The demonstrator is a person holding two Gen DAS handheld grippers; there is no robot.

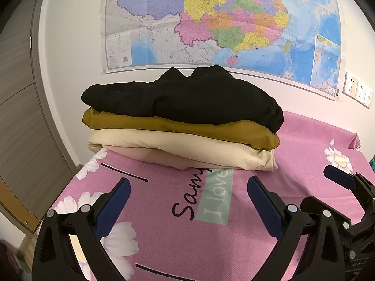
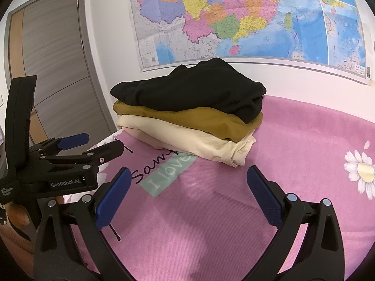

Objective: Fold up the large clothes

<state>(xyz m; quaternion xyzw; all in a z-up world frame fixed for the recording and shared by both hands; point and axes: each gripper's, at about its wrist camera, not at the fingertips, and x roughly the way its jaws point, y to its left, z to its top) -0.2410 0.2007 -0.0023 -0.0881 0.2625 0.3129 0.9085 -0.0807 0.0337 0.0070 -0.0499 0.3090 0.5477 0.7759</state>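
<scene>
Stack [image 1: 180, 119]: black, mustard and cream garments lie folded, far on the pink sheet [image 1: 293, 187].
Grippers: left gripper [image 1: 188, 197] and right gripper [image 2: 188, 187] spread wide, empty.
Left to do: seemingly nothing; no unfolded cloth visible.

Bare pink bedspread [image 1: 304, 140] lies open; 3 stacked garments [image 1: 182, 117] block the wall side.

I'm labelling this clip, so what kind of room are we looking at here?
Most likely a bedroom in a home. A pink flowered bedsheet covers what looks like a bed, folded clothes are stacked on it, and a wall map and a grey door stand behind.
</scene>
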